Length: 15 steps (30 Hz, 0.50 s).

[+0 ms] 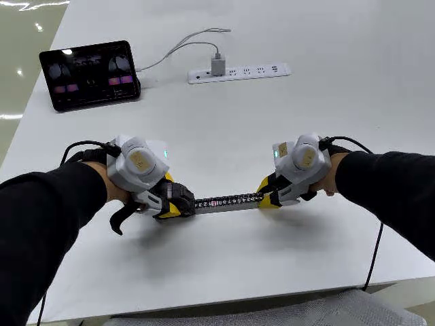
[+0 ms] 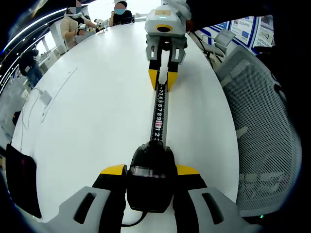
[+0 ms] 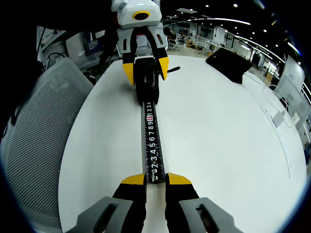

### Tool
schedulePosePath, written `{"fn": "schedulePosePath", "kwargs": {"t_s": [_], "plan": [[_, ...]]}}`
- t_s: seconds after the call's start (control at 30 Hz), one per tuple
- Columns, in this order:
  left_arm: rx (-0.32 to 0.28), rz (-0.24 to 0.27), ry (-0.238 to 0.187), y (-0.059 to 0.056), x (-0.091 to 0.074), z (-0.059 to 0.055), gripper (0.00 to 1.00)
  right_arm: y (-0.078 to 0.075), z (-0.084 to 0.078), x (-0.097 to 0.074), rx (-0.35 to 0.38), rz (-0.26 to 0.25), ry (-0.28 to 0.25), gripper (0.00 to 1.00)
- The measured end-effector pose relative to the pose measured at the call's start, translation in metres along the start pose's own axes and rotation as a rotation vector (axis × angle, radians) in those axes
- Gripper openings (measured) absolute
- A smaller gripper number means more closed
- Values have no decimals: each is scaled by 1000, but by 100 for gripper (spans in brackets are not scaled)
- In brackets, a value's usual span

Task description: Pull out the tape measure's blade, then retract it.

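A black tape measure case sits between the yellow-tipped jaws of my left gripper, which is shut on it; the case lies low on the white table. Its blade, printed with numbers, runs out a short way to the right. My right gripper is shut on the blade's free end, just above the table. Looking along the left gripper, the right gripper faces me at the blade's far end. From the right gripper, the left gripper and case stand opposite.
A dark tablet lies at the table's back left. A white power strip with a plugged charger and cable sits behind the grippers. A grey mesh chair stands by the table's near edge. People sit far off.
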<state>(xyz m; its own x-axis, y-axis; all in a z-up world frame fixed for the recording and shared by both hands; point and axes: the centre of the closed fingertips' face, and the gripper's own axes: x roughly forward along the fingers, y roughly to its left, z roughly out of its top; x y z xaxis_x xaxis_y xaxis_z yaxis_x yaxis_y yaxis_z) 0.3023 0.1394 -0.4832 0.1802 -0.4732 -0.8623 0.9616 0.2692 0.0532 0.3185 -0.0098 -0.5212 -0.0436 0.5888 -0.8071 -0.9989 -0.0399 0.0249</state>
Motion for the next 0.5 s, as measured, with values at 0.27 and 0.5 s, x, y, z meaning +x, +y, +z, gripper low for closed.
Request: {"fn": "schedulePosePath", "kwargs": {"t_s": [0.27,0.5], "plan": [[0,-1,2,1,1,0,31,-1,-6,-3,3,-3,1,11],[3,1,2,0,1,0,31,-2,-11,-7,9,-7,3,11]]}}
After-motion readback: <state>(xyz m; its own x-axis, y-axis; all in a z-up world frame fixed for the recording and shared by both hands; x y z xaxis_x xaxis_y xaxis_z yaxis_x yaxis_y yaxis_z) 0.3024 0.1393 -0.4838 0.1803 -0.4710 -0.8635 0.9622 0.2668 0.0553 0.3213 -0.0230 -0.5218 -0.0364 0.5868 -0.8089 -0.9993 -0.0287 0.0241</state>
